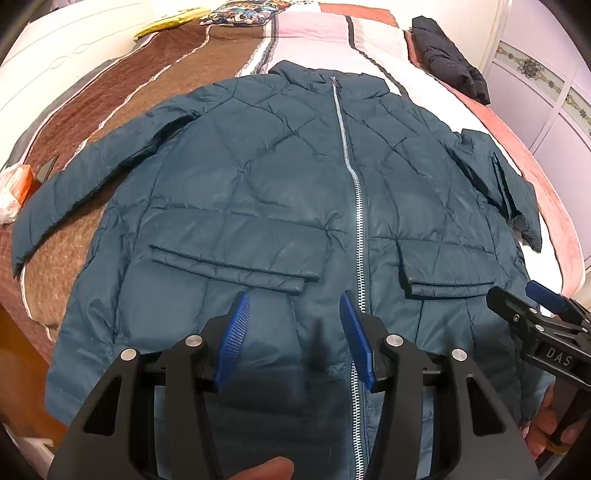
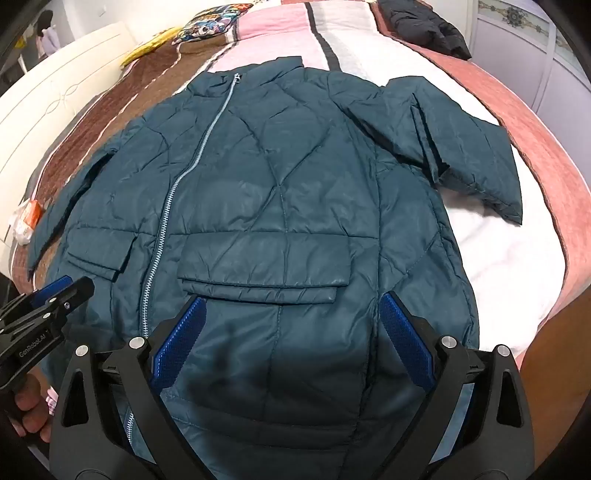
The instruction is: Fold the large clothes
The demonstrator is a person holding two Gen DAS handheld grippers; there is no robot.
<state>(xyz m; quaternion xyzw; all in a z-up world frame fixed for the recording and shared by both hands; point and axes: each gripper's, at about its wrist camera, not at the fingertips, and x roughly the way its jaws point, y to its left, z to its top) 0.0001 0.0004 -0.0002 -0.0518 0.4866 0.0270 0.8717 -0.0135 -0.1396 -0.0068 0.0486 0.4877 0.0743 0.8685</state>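
Note:
A teal quilted jacket (image 1: 258,184) (image 2: 277,166) lies flat and face up on the bed, its silver zipper (image 1: 354,192) closed. One sleeve (image 1: 74,184) stretches out to the left. The other sleeve (image 2: 480,147) is creased and bent at the right. My left gripper (image 1: 294,299) hovers open over the lower front, just left of the zipper, with nothing pinched. Over the lower right panel, below a pocket flap (image 2: 262,273), my right gripper (image 2: 291,299) stands wide open and holds nothing. Each gripper shows at the edge of the other's view: the right (image 1: 513,295), the left (image 2: 74,284).
The bed carries a brown, pink and white striped blanket (image 1: 184,74). A black garment (image 1: 450,62) lies at the far right, and a patterned cushion (image 2: 210,22) and a yellow item (image 1: 173,20) lie at the head. An orange-and-white packet (image 1: 18,184) sits at the left edge. Wardrobe doors (image 1: 546,92) stand on the right.

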